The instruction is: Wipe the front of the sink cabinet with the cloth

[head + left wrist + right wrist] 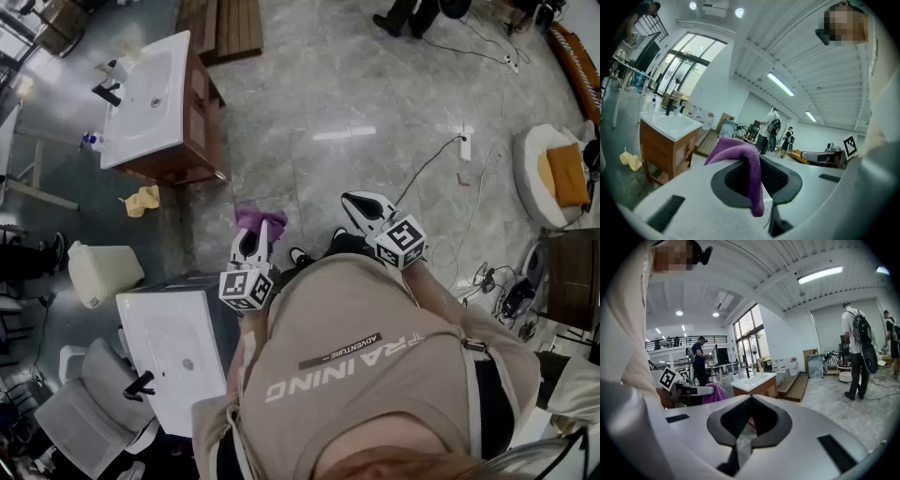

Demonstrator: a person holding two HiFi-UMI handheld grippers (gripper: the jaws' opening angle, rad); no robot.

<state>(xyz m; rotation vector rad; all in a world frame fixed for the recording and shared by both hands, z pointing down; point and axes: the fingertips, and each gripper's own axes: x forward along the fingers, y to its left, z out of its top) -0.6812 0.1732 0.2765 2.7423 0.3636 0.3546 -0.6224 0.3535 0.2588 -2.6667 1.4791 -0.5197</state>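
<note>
Nearest the lens, the person's shirt [375, 375] is filling the lower head view, with both tools reaching out past it. Left gripper [253, 236] is pinching the purple cloth [261, 221] between its pads, a loose fold hanging over the tips in mid-air, touching no furniture. Right gripper [353, 201] is riding beside it with jaws pressed together and nothing between them. Counted: two grippers, one purple cloth, one yellow rag [141, 200] lying on the floor [328, 84], one white bin [98, 272], and two sink cabinets, the near cabinet [159, 328] standing just beside the left gripper and the far cabinet [199, 103] standing well apart. Which of the two is meant cannot be told; the left gripper's camera is facing the far one. Wiping appears not yet begun, the step in hand being the approach. Doing it well probably means keeping the pinch firm, lowering the tool to door height, laying the hanging fold flat against the front, and keeping the empty right gripper clear.
</note>
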